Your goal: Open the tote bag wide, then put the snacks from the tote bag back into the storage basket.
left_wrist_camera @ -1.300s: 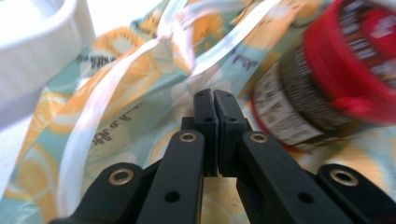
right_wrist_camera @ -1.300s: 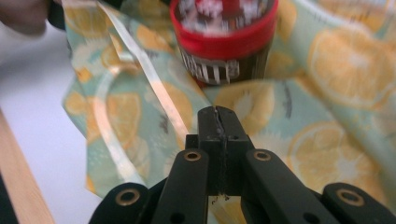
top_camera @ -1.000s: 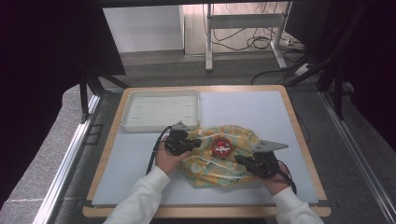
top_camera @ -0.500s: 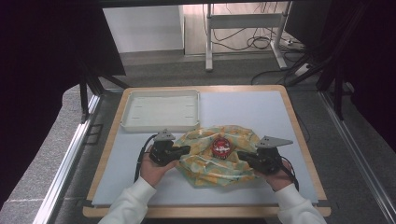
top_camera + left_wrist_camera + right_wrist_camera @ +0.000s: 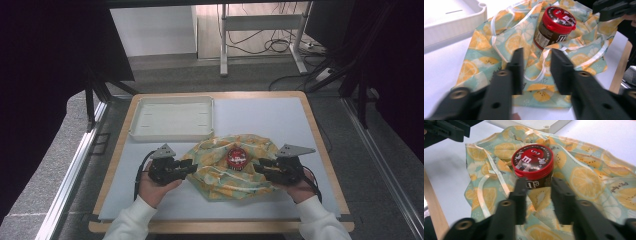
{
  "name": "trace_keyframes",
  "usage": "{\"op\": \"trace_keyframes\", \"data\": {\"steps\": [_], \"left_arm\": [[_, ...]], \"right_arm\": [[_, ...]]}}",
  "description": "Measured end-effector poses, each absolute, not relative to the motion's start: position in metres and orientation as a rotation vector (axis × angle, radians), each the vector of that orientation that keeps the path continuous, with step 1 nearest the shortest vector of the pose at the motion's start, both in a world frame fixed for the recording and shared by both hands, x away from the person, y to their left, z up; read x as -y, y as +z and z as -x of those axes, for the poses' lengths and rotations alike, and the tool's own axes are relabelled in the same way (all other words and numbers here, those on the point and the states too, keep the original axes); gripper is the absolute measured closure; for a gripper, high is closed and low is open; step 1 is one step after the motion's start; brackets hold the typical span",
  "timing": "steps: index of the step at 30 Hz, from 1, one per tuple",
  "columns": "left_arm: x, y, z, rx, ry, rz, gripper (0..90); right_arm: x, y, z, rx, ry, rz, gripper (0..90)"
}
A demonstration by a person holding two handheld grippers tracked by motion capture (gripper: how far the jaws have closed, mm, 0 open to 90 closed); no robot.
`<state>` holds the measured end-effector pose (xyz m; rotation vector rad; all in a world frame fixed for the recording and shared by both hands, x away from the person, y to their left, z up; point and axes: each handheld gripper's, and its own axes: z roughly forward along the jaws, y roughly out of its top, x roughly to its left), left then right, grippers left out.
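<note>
Your job here looks like packing the little brown candy tub with the red lid (image 5: 237,158) into the soft cloth bag with lemon and orange slices printed on it (image 5: 220,172), and you seem to be about halfway. The tub is already standing up on the middle of the bag, with the cloth bunched up around it, but I cannot tell if it sits inside the bag or just on top of it. The bag lies on the white desk (image 5: 260,115), near your edge. Its thin white handles (image 5: 541,75) lie loose on the cloth. Your left tool (image 5: 186,167) rests at the left edge of the bag, and its jaws have just been opening; they stand apart with nothing pinched, only cloth lying beyond them. Your right tool (image 5: 260,166) is at the right edge, and its jaws have just been opening too, with the tub just past them and nothing squeezed. What is left, I think, is to pull the cloth up or lift the handles. The white plastic tray (image 5: 172,118) behind the bag has nothing in it.
</note>
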<state>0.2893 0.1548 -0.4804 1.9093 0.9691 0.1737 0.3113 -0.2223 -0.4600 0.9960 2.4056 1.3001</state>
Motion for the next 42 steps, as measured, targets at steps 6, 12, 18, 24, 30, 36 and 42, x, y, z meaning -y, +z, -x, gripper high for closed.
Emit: {"op": "trace_keyframes", "data": {"steps": [6,12,18,24,30,36,42], "left_arm": [[-0.160,-0.483,-0.285,-0.990,0.192,-1.915,48.3],[-0.162,-0.483,-0.287,-0.997,0.207,-1.920,44.2],[-0.161,-0.485,-0.288,-1.007,0.211,-1.930,42.1],[-0.160,-0.485,-0.289,-1.013,0.209,-1.931,39.5],[-0.162,-0.485,-0.288,-1.023,0.240,-1.903,39.9],[-0.160,-0.484,-0.290,-1.011,0.245,-1.896,40.1],[-0.162,-0.485,-0.291,-1.017,0.237,-1.896,40.0]], "right_arm": [[0.228,-0.459,-0.314,-2.390,1.288,-1.009,48.5],[0.231,-0.457,-0.312,-2.378,1.270,-1.017,40.4],[0.228,-0.455,-0.311,-2.374,1.256,-1.009,34.9],[0.212,-0.452,-0.314,-2.405,1.235,-0.982,32.7],[0.196,-0.454,-0.320,-2.431,1.186,-0.993,29.6],[0.177,-0.456,-0.328,-2.437,1.143,-1.020,27.3],[0.164,-0.459,-0.335,-2.450,1.078,-1.024,26.7]]}}
